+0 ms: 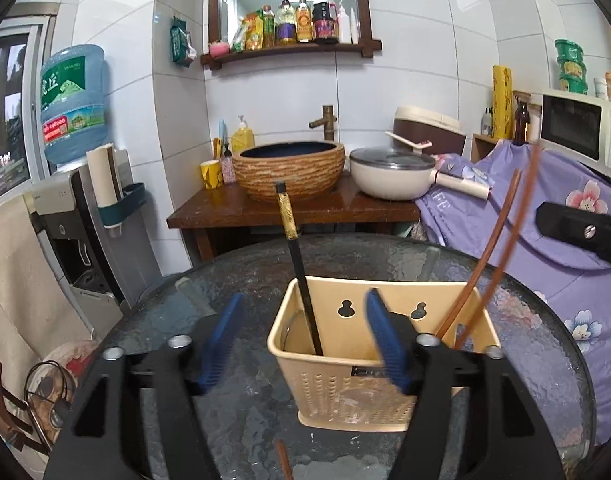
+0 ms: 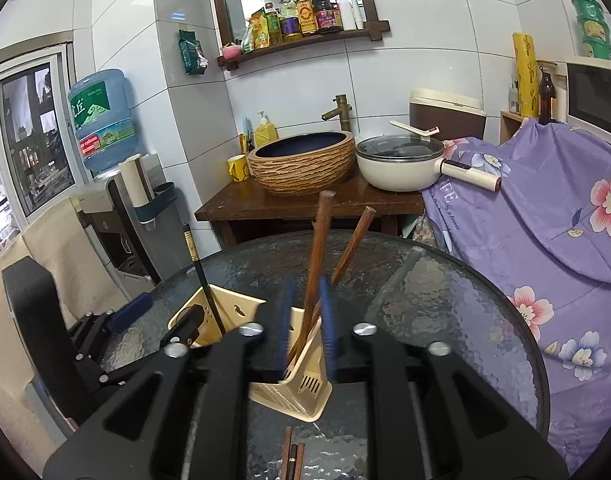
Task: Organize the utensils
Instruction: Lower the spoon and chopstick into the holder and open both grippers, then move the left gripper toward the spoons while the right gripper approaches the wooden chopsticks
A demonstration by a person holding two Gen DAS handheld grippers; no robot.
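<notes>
A beige slotted utensil basket (image 1: 345,392) (image 2: 305,396) stands on the round glass table (image 1: 525,360). A black chopstick with a gold band (image 1: 301,280) (image 2: 203,280) leans in its left end. My left gripper (image 1: 303,298) (image 2: 161,312) is open wide around that end, and its blue pads (image 1: 221,340) are clear of the chopstick. Two brown chopsticks (image 2: 321,248) (image 1: 485,260) stand in the right end. My right gripper (image 2: 307,284) is open a little, with those chopsticks in the gap and loose of the pads (image 2: 329,332).
More chopsticks (image 2: 291,460) (image 1: 283,460) lie on the glass near the front edge. Behind the table a wooden stand (image 1: 289,210) carries a woven basin and a white lidded pot (image 1: 393,176). A water dispenser (image 1: 73,208) stands left, and purple floral cloth (image 2: 545,208) lies right.
</notes>
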